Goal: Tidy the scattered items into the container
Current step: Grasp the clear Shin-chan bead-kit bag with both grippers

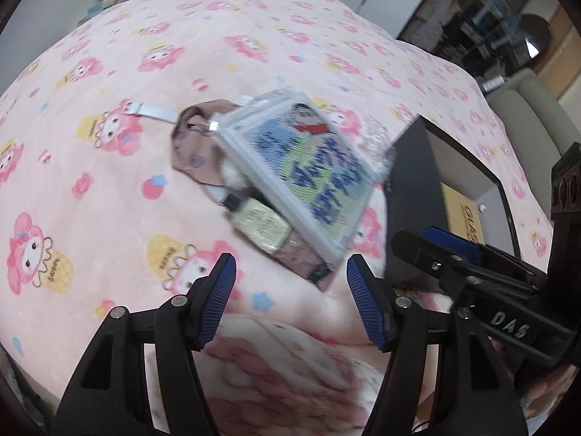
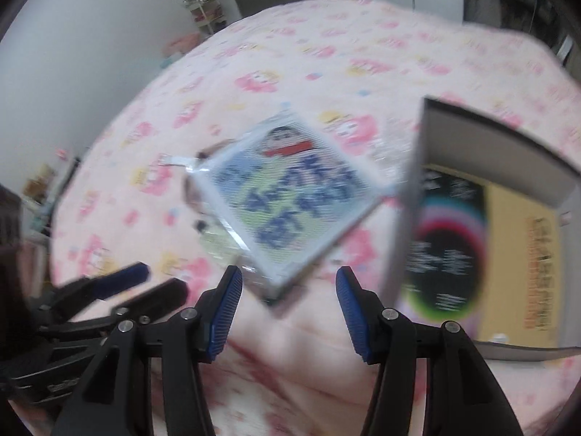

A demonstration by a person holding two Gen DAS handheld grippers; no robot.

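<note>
A square cartoon-print packet in clear wrap [image 1: 301,170] lies on the pink bed cover, on top of a pale green bottle [image 1: 263,223] and a brown cloth pouch [image 1: 198,145]. It also shows blurred in the right wrist view [image 2: 290,196]. The open box [image 1: 457,189] stands to its right, with a printed lining inside [image 2: 483,247]. My left gripper [image 1: 290,301] is open and empty just short of the pile. My right gripper [image 2: 288,312] is open and empty just short of the packet. The right gripper also shows in the left wrist view [image 1: 439,247].
A white strap [image 1: 149,109] lies beyond the pouch. The pink cartoon blanket [image 1: 109,181] covers the whole bed. Shelves [image 1: 483,18] and a sofa edge [image 1: 526,116] stand beyond the bed on the right. A wall and a rack [image 2: 203,7] are at the far left.
</note>
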